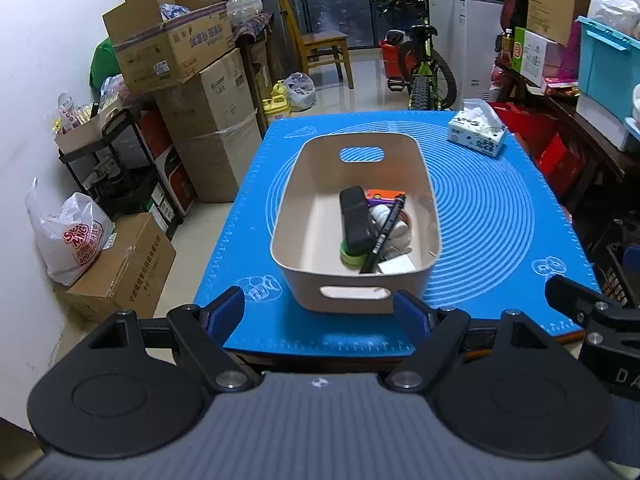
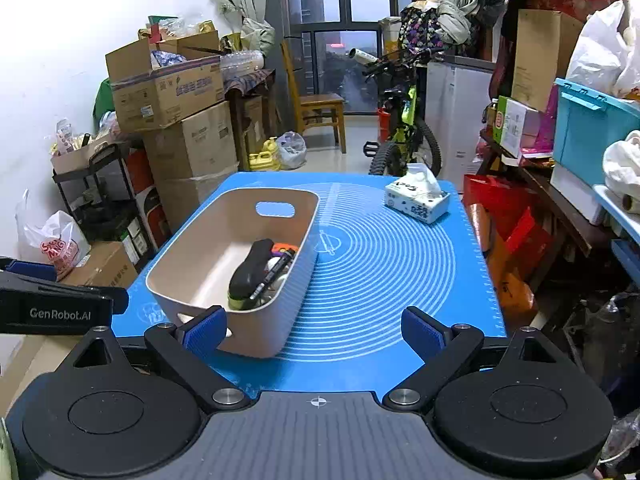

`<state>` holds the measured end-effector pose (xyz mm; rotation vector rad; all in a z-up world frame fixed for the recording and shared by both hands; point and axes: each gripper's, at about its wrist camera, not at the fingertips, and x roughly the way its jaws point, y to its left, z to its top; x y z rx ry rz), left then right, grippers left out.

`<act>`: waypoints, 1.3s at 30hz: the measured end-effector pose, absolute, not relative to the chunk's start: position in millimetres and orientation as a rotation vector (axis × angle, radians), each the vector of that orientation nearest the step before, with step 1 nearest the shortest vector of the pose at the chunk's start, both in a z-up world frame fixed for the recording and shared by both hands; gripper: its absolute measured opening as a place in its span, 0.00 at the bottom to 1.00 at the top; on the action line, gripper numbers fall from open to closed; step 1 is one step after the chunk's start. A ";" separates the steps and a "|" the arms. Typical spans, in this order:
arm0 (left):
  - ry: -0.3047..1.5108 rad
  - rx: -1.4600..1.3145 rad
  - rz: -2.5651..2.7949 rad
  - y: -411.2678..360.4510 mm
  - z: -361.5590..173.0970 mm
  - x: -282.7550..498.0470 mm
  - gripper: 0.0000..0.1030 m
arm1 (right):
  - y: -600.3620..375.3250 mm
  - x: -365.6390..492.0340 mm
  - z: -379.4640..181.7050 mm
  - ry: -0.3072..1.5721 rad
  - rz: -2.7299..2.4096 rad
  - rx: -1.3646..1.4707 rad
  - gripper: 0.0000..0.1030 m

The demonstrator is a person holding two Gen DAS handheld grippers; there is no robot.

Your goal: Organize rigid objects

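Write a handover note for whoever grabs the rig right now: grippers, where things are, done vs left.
Left gripper: open, empty, at the near edge of the blue mat, facing the beige bin.
Right gripper: open, empty, just right of the bin's near corner.
Bin contents: black case, black marker leaning across it, green tape roll, an orange-purple item, some white pieces I can't identify.
Tissue box sits at the far right corner of the mat.
Done: all small items appear binned.
Left: probably nothing loose; confirm whether the tissue box counts.
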<state>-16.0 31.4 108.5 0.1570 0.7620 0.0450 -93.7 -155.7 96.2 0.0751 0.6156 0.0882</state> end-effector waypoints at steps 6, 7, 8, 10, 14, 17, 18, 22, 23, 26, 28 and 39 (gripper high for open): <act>0.753 0.146 0.018 24.1 108.0 -41.2 0.79 | -163.0 -119.5 95.8 0.606 0.074 0.093 0.91; 0.754 0.146 0.014 23.4 107.2 -43.6 0.79 | -163.5 -123.7 95.6 0.603 0.071 0.089 0.91; 0.750 0.144 0.015 23.5 106.6 -46.8 0.79 | -163.3 -126.5 95.9 0.601 0.069 0.082 0.91; 0.737 0.142 0.025 24.0 106.7 -52.7 0.79 | -164.5 -133.4 97.3 0.592 0.067 0.081 0.91; 0.730 0.143 0.011 24.0 107.8 -60.7 0.79 | -165.2 -143.5 101.7 0.579 0.068 0.086 0.91; 0.723 0.136 0.000 23.9 107.9 -67.4 0.79 | -160.9 -151.1 102.9 0.570 0.065 0.059 0.91; 0.721 0.133 -0.007 23.7 108.1 -69.9 0.79 | -160.6 -153.2 102.8 0.573 0.074 0.061 0.91; 0.709 0.141 -0.025 20.2 109.6 -81.3 0.79 | -162.3 -159.8 104.6 0.581 0.091 0.080 0.91; 0.707 0.142 -0.028 20.2 110.2 -83.6 0.79 | -162.0 -161.6 105.1 0.582 0.092 0.079 0.91; 0.705 0.147 -0.030 19.8 110.4 -89.4 0.79 | -161.6 -165.4 107.7 0.583 0.095 0.073 0.91; 0.701 0.150 -0.029 19.0 111.2 -92.9 0.79 | -161.5 -166.9 108.3 0.583 0.097 0.076 0.91; 0.683 0.140 -0.031 20.9 118.0 -100.5 0.79 | -162.8 -179.2 109.8 0.572 0.090 0.088 0.91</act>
